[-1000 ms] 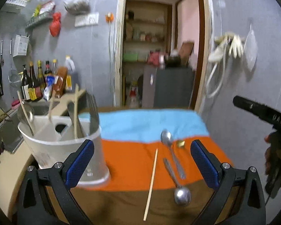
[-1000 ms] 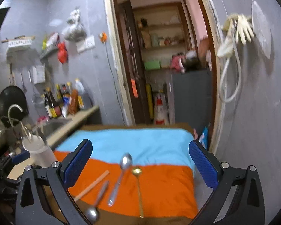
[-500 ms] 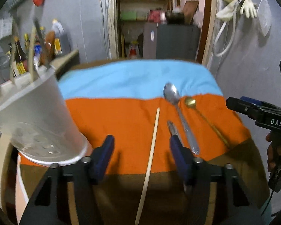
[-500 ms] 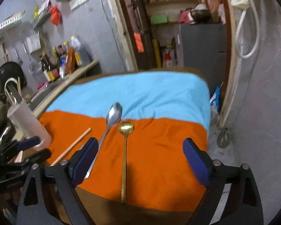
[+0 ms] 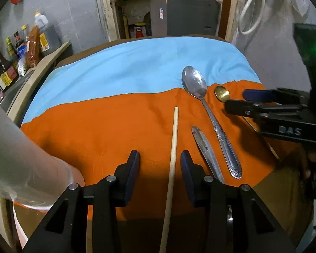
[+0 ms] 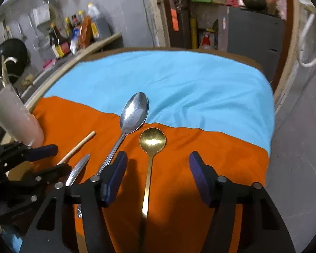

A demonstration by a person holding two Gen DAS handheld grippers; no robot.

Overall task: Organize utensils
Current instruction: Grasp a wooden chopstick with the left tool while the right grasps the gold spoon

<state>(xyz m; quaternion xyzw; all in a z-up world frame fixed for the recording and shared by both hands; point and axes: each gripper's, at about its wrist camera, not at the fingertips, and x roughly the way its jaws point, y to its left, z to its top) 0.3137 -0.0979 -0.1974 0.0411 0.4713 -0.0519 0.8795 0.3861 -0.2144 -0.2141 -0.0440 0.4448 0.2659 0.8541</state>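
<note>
Orange and sky-blue cloth (image 5: pixel 107 118) covers the table, and four utensils lie on it side by side. In the left wrist view a single wooden chopstick (image 5: pixel 172 160) runs from 12 o'clock back toward 6, passing between the pads of the left gripper (image 5: pixel 160 166). Those jaws have just been closing and now stand narrow, about a third open, with a gap on either side of the stick; nothing is gripped yet. At 1 o'clock from the chopstick lies a steel utensil handle (image 5: pixel 206 154), bowl end hidden under the gripper body, and beyond it a large steel tablespoon (image 5: pixel 210 118) with its bowl on the blue cloth. The white utensil holder (image 5: pixel 21 168) stands at 9 o'clock.

In the right wrist view the right gripper (image 6: pixel 155 177) hovers over a slim brass spoon (image 6: pixel 149 168), whose round bowl points to 12 o'clock. Its jaws have also just been closing and stand roughly half open, straddling the handle without touching it.

Both targets look light and stiff. The chopstick is likely grippy enough but thin and prone to rolling, so a pinch near mid-length seems safest. The brass handle looks smooth and narrow; it probably wants a firm squeeze near its balance point, pads low against the soft cloth.
</note>
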